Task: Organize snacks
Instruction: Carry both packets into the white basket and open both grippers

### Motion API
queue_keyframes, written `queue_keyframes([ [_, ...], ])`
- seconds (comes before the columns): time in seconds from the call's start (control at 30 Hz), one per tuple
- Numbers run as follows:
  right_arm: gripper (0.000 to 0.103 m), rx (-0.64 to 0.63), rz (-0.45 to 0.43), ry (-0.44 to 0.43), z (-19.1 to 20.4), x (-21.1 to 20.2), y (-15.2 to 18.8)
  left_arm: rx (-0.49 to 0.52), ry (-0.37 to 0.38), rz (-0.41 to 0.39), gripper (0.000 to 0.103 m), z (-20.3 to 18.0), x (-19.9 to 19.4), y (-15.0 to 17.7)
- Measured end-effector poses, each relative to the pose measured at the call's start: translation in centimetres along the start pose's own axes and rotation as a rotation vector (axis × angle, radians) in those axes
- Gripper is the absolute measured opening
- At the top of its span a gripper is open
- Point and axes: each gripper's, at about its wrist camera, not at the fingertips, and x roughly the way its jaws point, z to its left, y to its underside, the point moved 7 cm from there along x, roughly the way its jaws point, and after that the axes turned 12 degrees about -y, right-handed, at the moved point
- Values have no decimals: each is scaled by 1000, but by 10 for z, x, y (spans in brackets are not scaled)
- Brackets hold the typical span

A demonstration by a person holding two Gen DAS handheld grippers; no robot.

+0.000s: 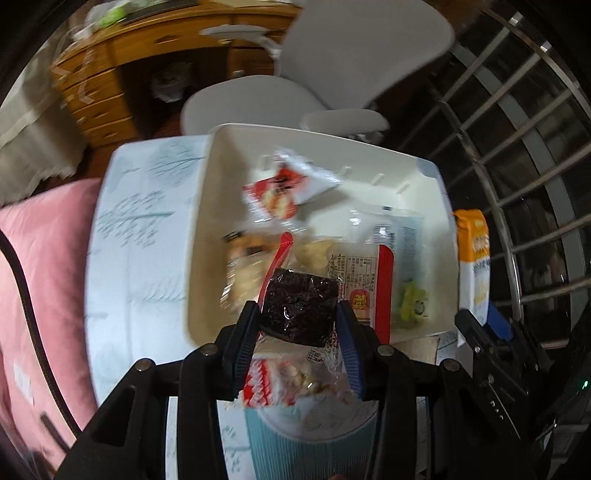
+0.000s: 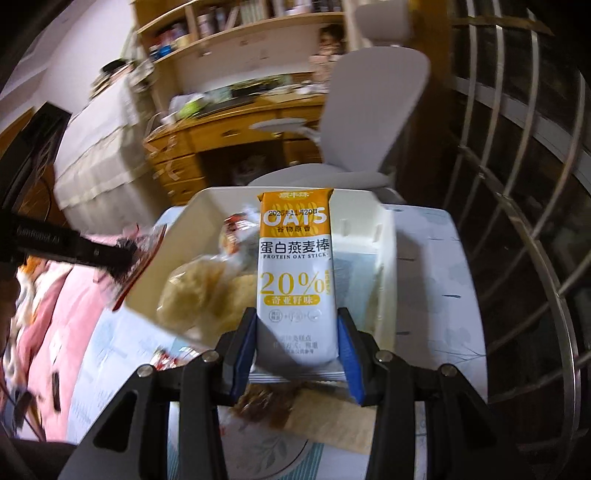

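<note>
Left wrist view: a table (image 1: 140,236) under a pale blue patterned cloth fills the middle, with a pink quilt (image 1: 40,266) at the left edge, a wooden desk with drawers (image 1: 99,88) in the upper left, a grey chair (image 1: 332,66) at top centre and a metal window grille (image 1: 517,140) down the right side. On the cloth sits a white bin (image 1: 207,206) holding several snack packets, a red-and-white packet (image 1: 280,192) among them, blurred. The left gripper (image 1: 297,321), at lower centre, is clamped on a dark snack packet (image 1: 299,306), which sits over the bin's near edge. At the right edge the right gripper (image 1: 491,328) carries an orange-and-white oat bar (image 1: 474,258) just beside the bin's right wall. A teal ribbed container (image 1: 314,443) lies below the fingers.

Right wrist view: the same desk (image 2: 236,140), a bookshelf (image 2: 221,22) above it, the chair (image 2: 369,122) and the grille (image 2: 524,184) ring the table (image 2: 436,280). The right gripper (image 2: 297,336) pinches the oat bar (image 2: 295,273) upright, in front of the bin (image 2: 384,258), hiding part of its inside. Pale crumbly snacks (image 2: 199,291) lie in the bin at centre left. The left gripper (image 2: 129,254) reaches in from the left, its dark packet at the bin's left rim.
</note>
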Motion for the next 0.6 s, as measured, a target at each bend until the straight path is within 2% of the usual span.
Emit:
queue_keyframes([
  [0.1,42,30,-7,39,-13,7,1,34,37,12,41,-18,17,-3],
  [0.27,42,60,-13,81,-20,14,7,40,56,23,42,-32,37,-5],
  [0.33,43,67,7,112,-22,18,11,31,64,39,52,-34,43,-3],
  [0.47,47,87,28,136,-25,16,20,35,65,49,55,-33,39,1],
  [0.53,50,101,29,141,-27,10,24,40,52,44,62,-32,32,3],
  [0.6,51,110,25,142,-27,2,25,36,45,36,64,-29,23,5],
])
